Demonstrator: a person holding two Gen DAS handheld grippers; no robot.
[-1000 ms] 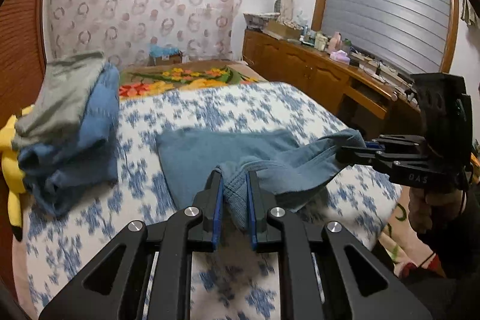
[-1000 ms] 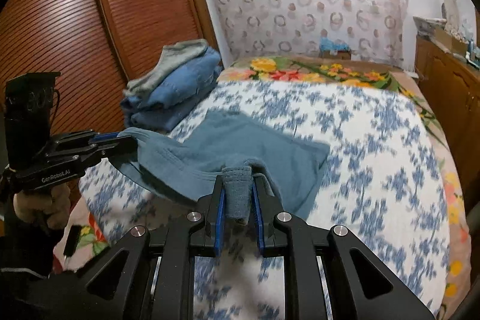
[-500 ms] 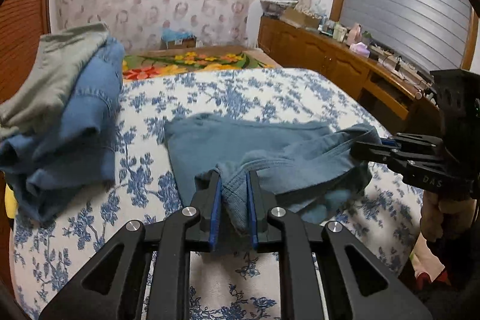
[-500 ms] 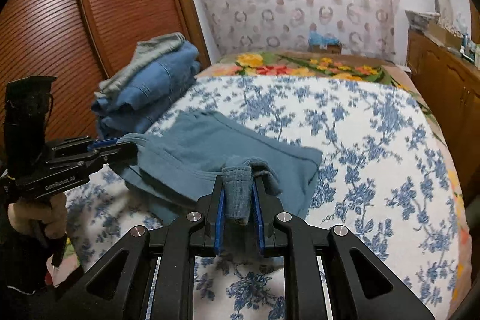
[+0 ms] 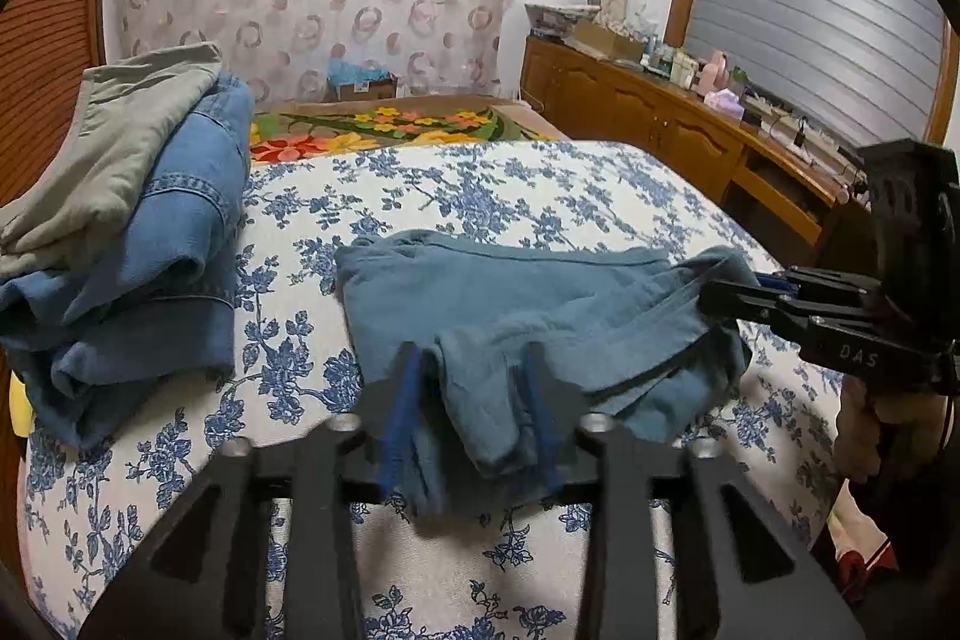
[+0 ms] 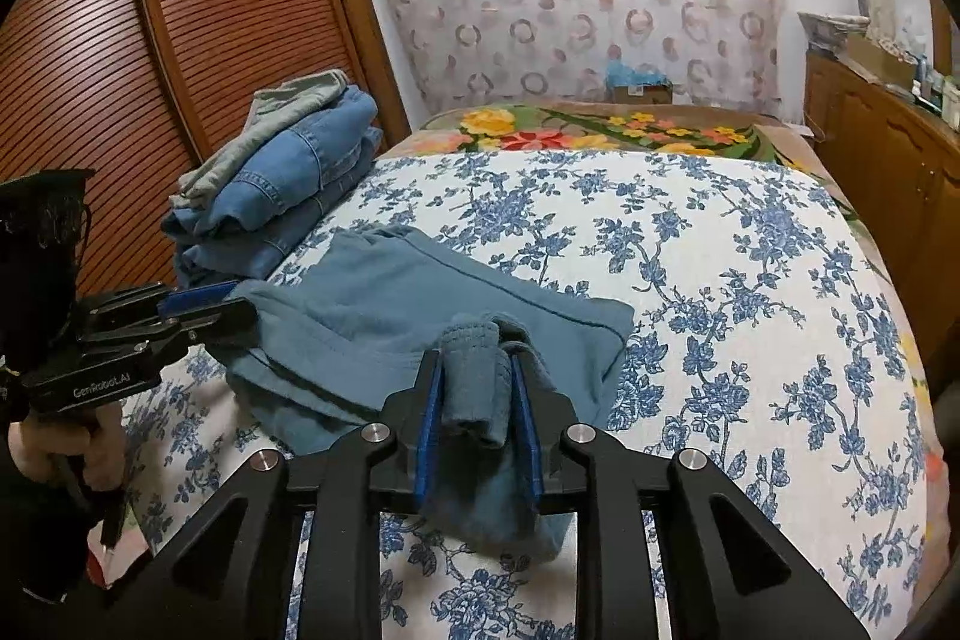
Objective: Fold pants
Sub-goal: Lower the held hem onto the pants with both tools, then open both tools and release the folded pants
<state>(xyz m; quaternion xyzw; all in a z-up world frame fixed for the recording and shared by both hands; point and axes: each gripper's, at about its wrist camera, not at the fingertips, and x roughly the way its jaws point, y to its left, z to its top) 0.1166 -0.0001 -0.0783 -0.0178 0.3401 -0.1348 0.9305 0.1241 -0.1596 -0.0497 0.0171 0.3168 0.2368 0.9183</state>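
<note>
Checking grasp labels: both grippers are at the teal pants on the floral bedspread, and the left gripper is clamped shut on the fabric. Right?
Not quite. The left gripper has its fingers spread, with the teal pants lying loosely between them, as the left wrist view shows. The rest stands; the right gripper also sits at the fabric.

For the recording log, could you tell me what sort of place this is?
Most likely a home bedroom: a bed under a blue-flowered cover, a slatted wooden wardrobe beside it, and a stack of folded clothes on the bed.
</note>
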